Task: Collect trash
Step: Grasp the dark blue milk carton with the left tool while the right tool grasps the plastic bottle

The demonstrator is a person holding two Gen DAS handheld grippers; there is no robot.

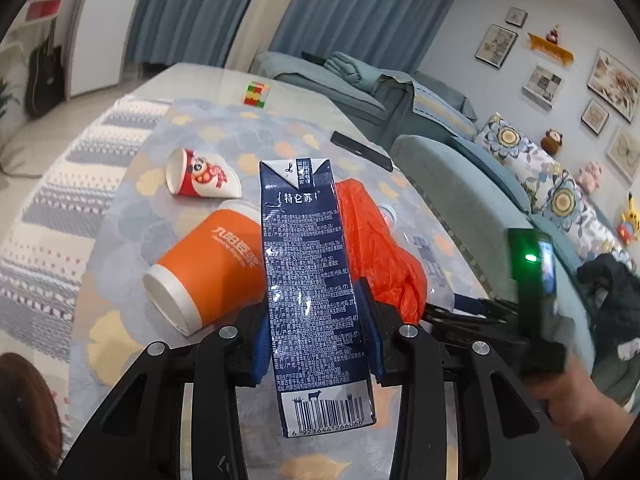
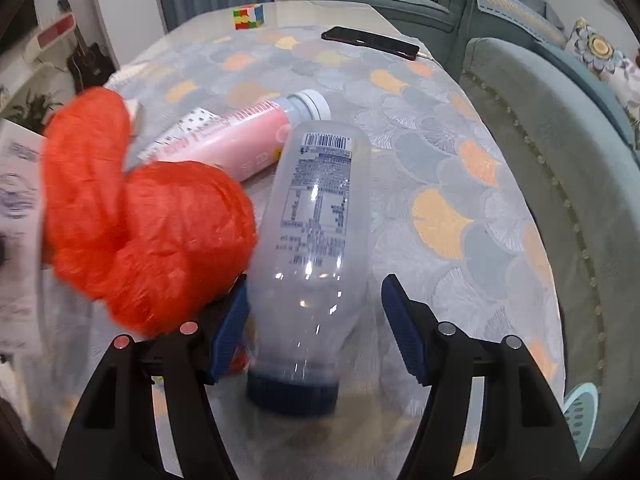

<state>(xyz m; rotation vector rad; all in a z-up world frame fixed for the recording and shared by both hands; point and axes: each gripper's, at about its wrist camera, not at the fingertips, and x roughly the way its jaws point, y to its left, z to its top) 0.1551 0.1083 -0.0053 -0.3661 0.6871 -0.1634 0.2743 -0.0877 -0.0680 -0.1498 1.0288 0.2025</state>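
One piece of trash was in hand: our left gripper (image 1: 318,330) pinched the blue milk carton (image 1: 310,272) at frame centre, lifted off the table (image 1: 120,216). Left of it the red-and-white cup (image 1: 202,176) and orange cup (image 1: 208,270) lay uncollected. Our right gripper (image 2: 316,316) straddled the clear bottle (image 2: 316,216), pads not yet pressing; the red bag (image 2: 148,216) and pink bottle (image 2: 236,136) remained.

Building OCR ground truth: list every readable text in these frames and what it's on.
"特仑苏": milk carton, near its top.
"6 923644 266066": under the carton's barcode.
"九阳豆浆": orange cup, partly hidden.
Carton's fine print, clear bottle label, pink bottle label: too small or blurred.
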